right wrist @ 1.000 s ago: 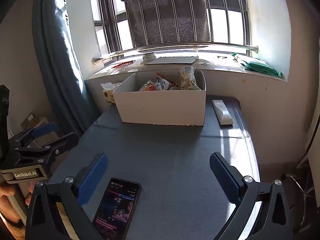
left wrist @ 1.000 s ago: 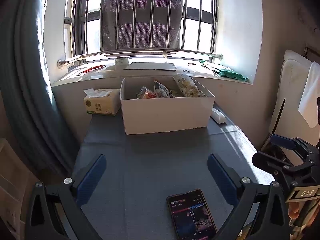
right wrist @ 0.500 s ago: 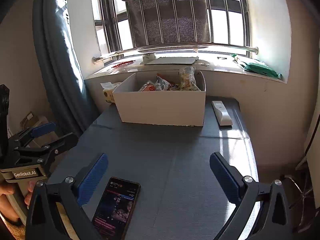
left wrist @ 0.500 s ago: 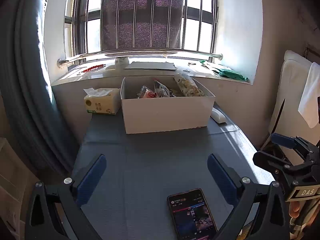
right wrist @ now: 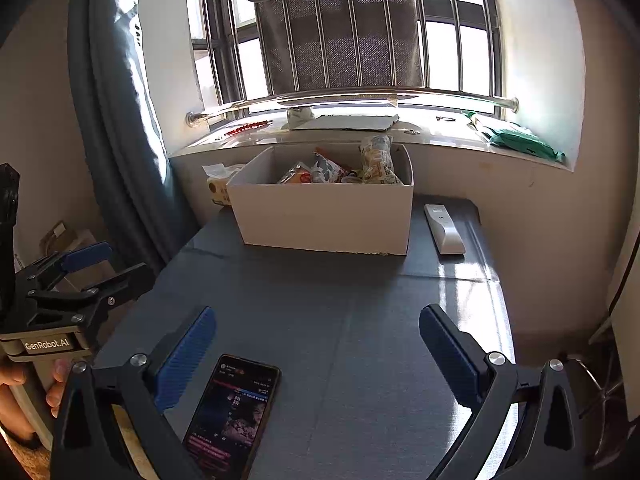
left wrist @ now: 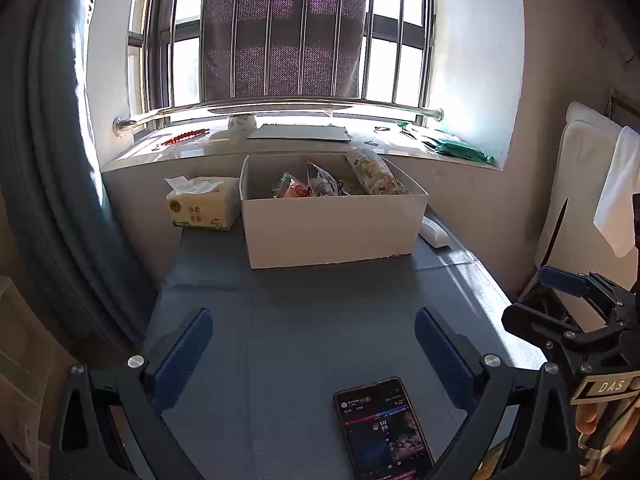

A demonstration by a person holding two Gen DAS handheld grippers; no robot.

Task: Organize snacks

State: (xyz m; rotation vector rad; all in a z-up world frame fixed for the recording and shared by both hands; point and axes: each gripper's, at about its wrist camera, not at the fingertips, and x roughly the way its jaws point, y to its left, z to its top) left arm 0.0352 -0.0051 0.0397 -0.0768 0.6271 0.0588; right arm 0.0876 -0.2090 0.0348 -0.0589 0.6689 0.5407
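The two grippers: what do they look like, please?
The left gripper and the right gripper share one build: black angular frames, silver screws, blue ribbed finger pads. Side labels read "GenRobot.AI" on the left, "DAS" on the right. No sleeves show.

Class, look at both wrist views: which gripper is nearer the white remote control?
Right. The right gripper is on the white remote control's side of the table; the left gripper is further left.

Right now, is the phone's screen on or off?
On: the phone lies face up on the table, its screen lit with coloured content.
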